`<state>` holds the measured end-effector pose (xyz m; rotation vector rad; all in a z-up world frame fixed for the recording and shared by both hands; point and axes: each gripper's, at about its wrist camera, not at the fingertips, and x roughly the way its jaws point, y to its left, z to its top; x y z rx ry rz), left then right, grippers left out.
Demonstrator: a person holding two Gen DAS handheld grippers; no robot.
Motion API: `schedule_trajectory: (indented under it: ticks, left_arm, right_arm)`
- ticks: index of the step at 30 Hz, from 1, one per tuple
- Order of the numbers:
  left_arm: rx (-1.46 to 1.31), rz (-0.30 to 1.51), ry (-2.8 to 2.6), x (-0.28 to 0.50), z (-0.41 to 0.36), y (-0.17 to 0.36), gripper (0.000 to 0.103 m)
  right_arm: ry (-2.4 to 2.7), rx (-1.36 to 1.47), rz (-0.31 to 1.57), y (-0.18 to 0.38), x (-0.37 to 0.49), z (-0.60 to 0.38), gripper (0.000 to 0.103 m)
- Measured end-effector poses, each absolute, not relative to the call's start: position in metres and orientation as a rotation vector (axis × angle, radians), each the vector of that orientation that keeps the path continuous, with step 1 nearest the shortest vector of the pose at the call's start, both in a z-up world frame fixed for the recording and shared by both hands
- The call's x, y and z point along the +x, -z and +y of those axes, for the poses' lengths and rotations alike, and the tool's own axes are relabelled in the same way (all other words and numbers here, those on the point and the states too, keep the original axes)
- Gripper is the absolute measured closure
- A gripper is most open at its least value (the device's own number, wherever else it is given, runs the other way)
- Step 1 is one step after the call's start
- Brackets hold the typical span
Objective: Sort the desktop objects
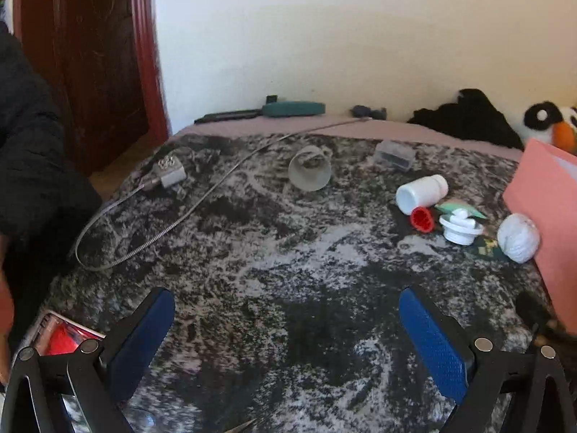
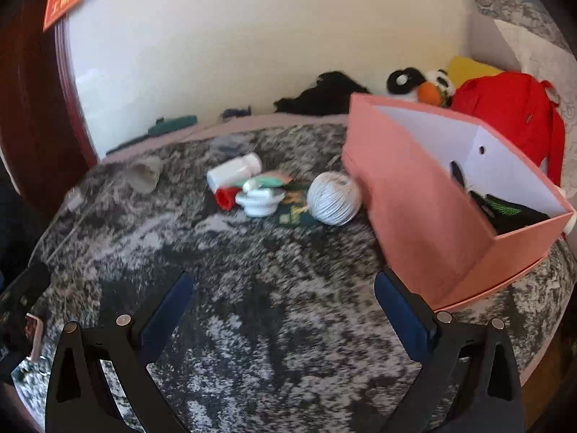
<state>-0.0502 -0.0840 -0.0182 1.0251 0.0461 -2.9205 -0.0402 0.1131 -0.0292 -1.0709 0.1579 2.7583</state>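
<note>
Yarn ball touches the pink box; left tool and right tool gape, empty.

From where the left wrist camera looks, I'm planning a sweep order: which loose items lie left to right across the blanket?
Grey charger plug → clear cup on its side → white bottle → white cap → ball of white string → pink box.
</note>
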Motion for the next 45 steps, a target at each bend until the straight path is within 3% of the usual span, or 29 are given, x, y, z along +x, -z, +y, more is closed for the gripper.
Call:
schedule_trajectory:
  ticks: [9,21,38,45]
  left_arm:
    - [1.116,0.191,2.877,-0.069,-0.085,0.04,0.001]
    - [1.056,0.017,2.825,-0.075,-0.068,0.032,0.001]
    - [1.077,-0.082,2.838,-0.072,-0.058,0.035,0.001]
    - [1.095,-0.071,2.845,-0.071,-0.061,0.035,0.001]
  right_arm:
    - [-2.731,-0.996,0.07,0.019,-0.05,0.102,0.001]
    - [-2.716,-0.999,0.028,0.011,-0.053,0.106,0.0]
    - [-2.657,-0.947,0.021,0.009,-0.049,0.12,0.0]
    - [-2.528,-1.066,0.106,0.047,-0.079,0.148,0.0]
